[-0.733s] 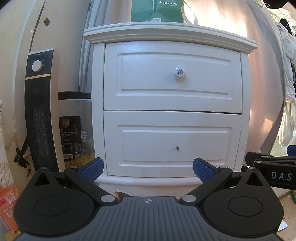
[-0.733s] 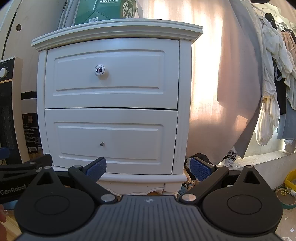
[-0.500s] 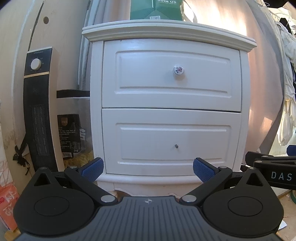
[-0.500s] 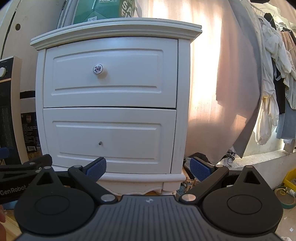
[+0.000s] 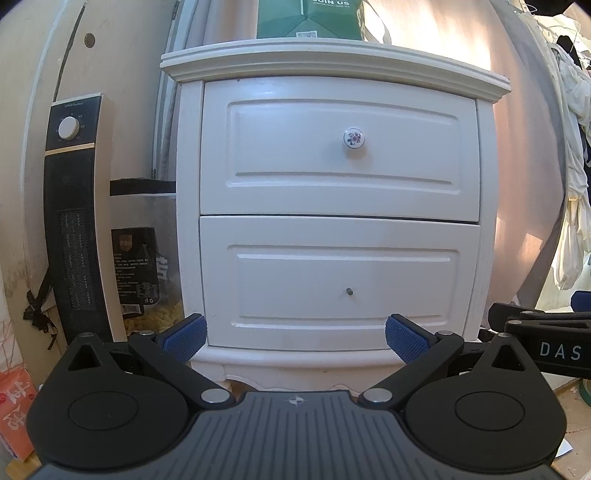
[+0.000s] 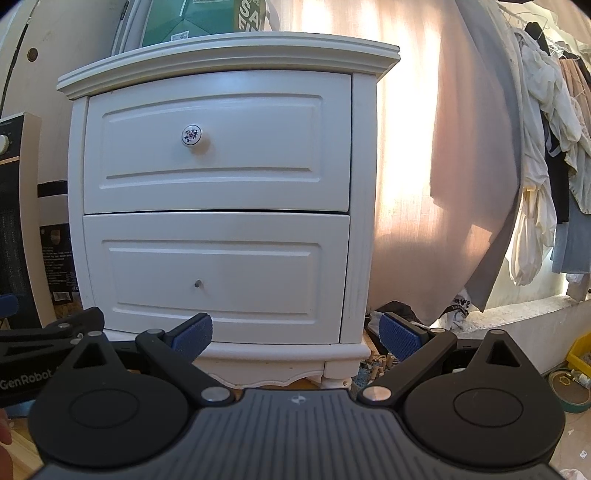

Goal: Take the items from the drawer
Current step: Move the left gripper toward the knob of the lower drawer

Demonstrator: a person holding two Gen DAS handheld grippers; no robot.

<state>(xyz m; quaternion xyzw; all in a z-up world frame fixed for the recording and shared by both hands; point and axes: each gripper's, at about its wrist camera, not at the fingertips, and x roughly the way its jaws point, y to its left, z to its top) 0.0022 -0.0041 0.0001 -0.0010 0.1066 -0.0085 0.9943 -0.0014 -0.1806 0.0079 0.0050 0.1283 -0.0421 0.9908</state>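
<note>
A white nightstand (image 5: pixel 190 221) (image 6: pixel 362 221) with two closed drawers fills both views. The top drawer (image 5: pixel 340 155) (image 6: pixel 218 144) carries a round floral knob (image 5: pixel 355 139) (image 6: pixel 192 135). The bottom drawer (image 5: pixel 340 280) (image 6: pixel 218 277) has only a small metal stud (image 5: pixel 349 291) (image 6: pixel 198 284). My left gripper (image 5: pixel 295 338) stands open, some way in front of the bottom drawer's lower edge, empty. My right gripper (image 6: pixel 295 338) is open too, low in front of the nightstand's right corner. The drawers' contents are hidden.
A green box (image 5: pixel 310 18) (image 6: pixel 195 20) sits on top of the nightstand. A tall black heater (image 5: pixel 75 221) and a dark bag (image 5: pixel 135 273) stand to its left. A pink curtain (image 6: pixel 424 147), hanging clothes (image 6: pixel 546 147) and floor clutter (image 6: pixel 569 384) lie to the right.
Both grippers have drifted slightly: the nightstand sits a little lower and left in the left wrist view and a bit nearer in the right wrist view. The jaws stay open.
</note>
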